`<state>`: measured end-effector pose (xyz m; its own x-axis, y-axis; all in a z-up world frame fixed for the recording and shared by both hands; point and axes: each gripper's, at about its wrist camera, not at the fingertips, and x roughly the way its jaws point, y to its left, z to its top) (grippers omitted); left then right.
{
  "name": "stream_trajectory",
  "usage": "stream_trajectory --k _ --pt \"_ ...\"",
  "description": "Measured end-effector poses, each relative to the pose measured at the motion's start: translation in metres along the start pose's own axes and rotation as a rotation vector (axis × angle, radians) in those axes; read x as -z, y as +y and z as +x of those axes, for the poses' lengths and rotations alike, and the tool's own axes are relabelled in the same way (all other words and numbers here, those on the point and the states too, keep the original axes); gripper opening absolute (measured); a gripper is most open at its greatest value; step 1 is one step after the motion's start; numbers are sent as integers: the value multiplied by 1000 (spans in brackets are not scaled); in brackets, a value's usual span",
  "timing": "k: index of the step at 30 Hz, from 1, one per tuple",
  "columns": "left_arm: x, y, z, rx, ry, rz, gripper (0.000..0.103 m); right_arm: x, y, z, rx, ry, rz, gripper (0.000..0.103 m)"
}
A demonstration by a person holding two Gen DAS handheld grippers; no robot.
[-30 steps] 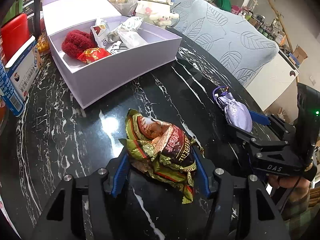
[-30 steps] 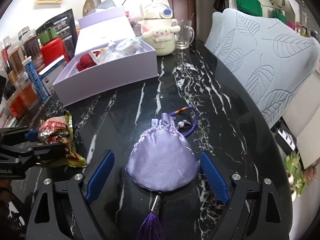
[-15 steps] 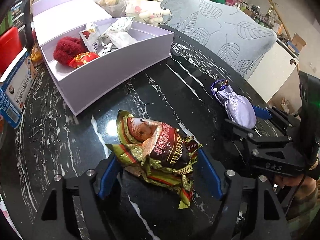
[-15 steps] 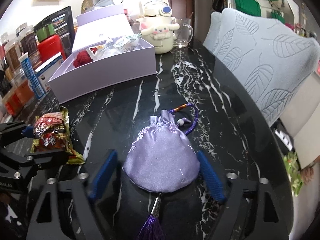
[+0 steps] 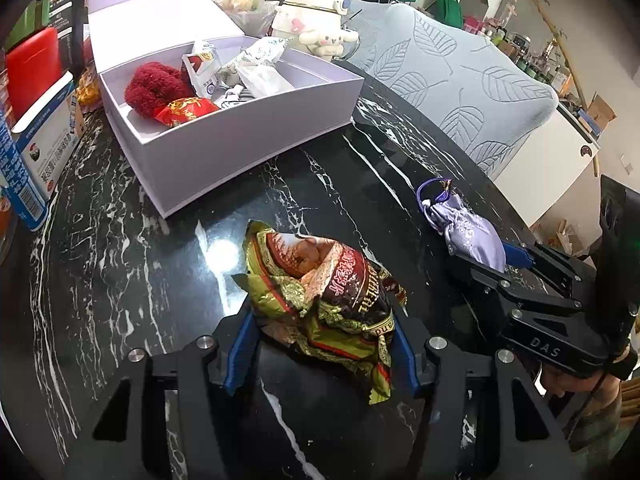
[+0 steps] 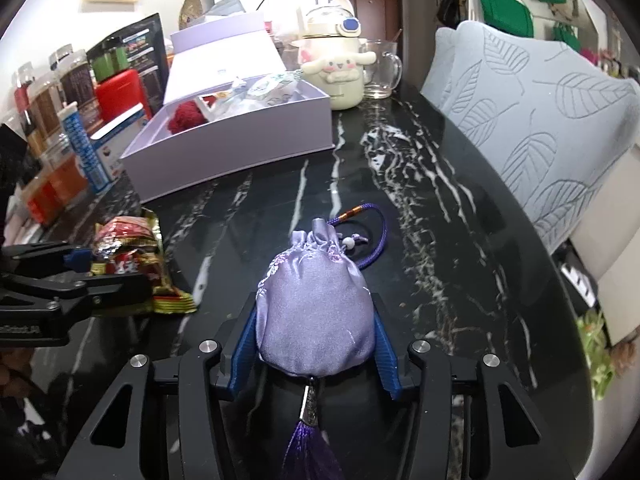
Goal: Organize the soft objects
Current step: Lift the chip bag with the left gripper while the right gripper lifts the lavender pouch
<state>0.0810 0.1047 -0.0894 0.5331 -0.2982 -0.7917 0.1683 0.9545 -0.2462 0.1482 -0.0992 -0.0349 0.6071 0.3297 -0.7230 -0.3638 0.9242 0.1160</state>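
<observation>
Closing on a crinkled snack packet (image 5: 324,292) low in frame, left gripper (image 5: 320,344) fingers clamped, right gripper (image 6: 314,344) fingers squeezing a lilac drawstring pouch (image 6: 316,312), black marble table (image 6: 432,208), lavender box (image 5: 248,140) upper left.

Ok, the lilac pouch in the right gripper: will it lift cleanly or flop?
The lilac pouch bulges between the right gripper pads, which have just been closing, so it probably squashes. Its satin looks slippery. The tassel and cord will likely dangle.
</observation>
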Motion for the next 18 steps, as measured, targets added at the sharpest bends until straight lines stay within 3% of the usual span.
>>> stream_trajectory --k 18 --pt "27 -5 -42 -24 -70 -15 57 13 30 -41 -98 -65 -38 50"
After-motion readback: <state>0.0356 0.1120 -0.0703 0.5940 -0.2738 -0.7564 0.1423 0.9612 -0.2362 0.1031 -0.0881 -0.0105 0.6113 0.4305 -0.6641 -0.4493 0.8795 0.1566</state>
